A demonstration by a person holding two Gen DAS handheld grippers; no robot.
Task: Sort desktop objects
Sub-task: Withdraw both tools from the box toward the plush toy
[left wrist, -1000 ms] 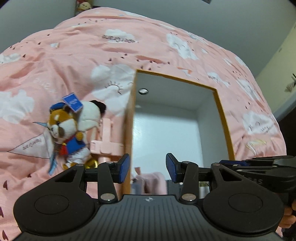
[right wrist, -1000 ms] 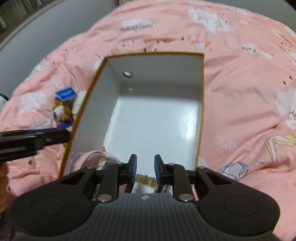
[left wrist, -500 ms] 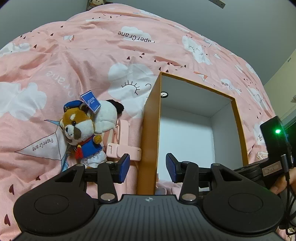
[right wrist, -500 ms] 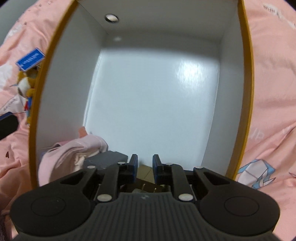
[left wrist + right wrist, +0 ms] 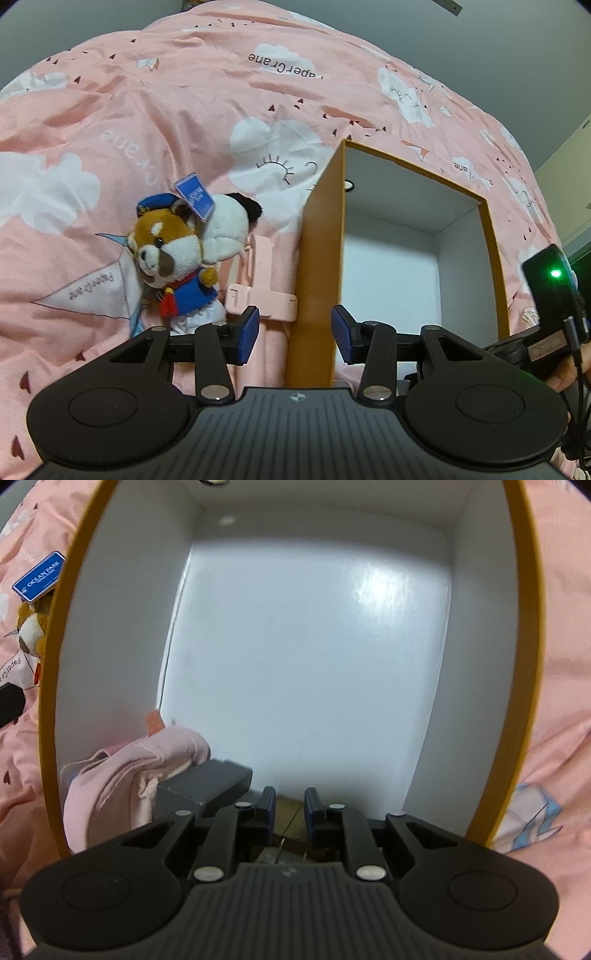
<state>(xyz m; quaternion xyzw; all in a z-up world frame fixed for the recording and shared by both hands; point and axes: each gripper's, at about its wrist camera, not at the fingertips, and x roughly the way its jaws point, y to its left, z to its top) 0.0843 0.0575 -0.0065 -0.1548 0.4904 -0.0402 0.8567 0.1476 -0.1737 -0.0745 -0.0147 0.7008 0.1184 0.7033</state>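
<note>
While the right gripper [image 5: 289,808] sat inside the orange box [image 5: 59,635], its jaws clamped a tan object. Left gripper [image 5: 294,334] hung released near the red panda plush [image 5: 173,258].

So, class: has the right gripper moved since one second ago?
Yes. The right gripper has moved forward and down into the orange-rimmed box, whose rim now fills the right wrist view.

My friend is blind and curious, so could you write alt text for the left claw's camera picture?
An open black claw hovers over a pink cloud-print bedspread, straddling the orange wall of an open box with a white inside. Left of the box lie a red panda plush in a blue sailor outfit and a pink plastic holder.
</note>
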